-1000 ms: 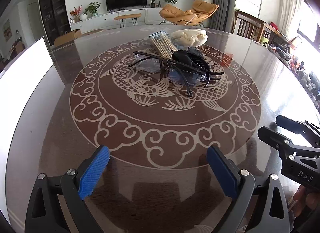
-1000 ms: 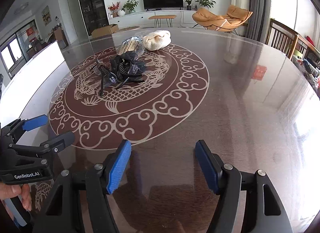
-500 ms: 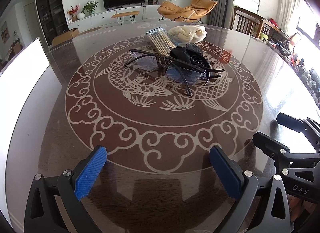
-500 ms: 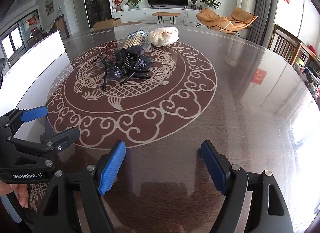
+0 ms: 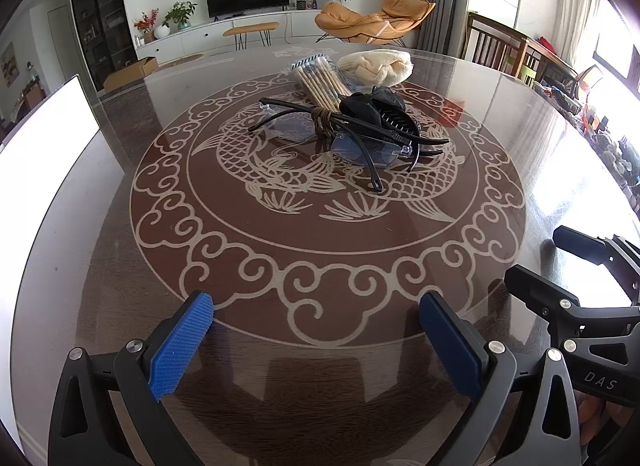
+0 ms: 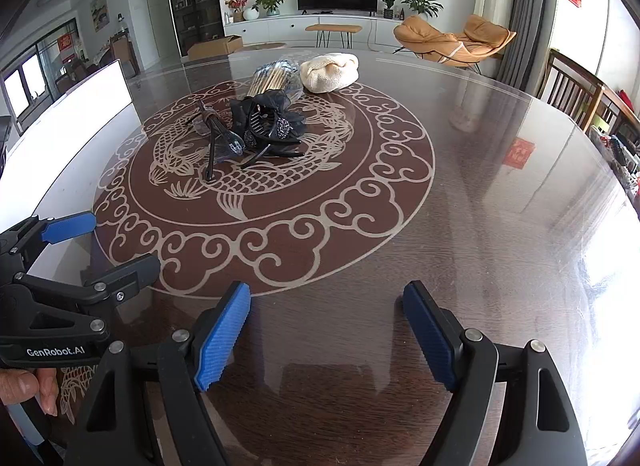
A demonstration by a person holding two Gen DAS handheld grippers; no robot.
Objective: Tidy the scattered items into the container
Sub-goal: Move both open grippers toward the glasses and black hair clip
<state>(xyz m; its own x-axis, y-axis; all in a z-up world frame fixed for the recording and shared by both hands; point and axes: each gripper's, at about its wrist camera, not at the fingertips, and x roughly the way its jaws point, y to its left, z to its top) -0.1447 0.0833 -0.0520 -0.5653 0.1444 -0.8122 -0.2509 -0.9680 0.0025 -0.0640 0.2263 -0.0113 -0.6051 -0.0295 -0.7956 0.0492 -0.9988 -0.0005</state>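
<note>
1. Now, at the round dark glass-topped table [image 5: 100,286], my right claw [image 6: 326,306] stands wide open with nothing between its blue ribbed pads; a second ago the jaws were visibly narrower.
2. My left claw [image 5: 316,318] is also open and empty. It sits at the near rim of the pale carp medallion [image 5: 260,157] etched in the tabletop, as it did before.
3. The scattered items lie untouched in one heap on the far half of that medallion: black-framed safety glasses with clear lenses [image 5: 360,147], a black toothed plastic hair claw [image 5: 376,109] resting on them, and a brown cord loop [image 5: 323,121] beside it.
4. Just beyond them, at the medallion's far edge, are a wrapped bundle of thin wooden sticks [image 5: 320,81] and a cream knitted cloth [image 5: 378,65].
5. I see no container in either view.
6. My reading: the widened right jaws mean I am readying for a first pick, and nothing has been tidied yet.
</note>
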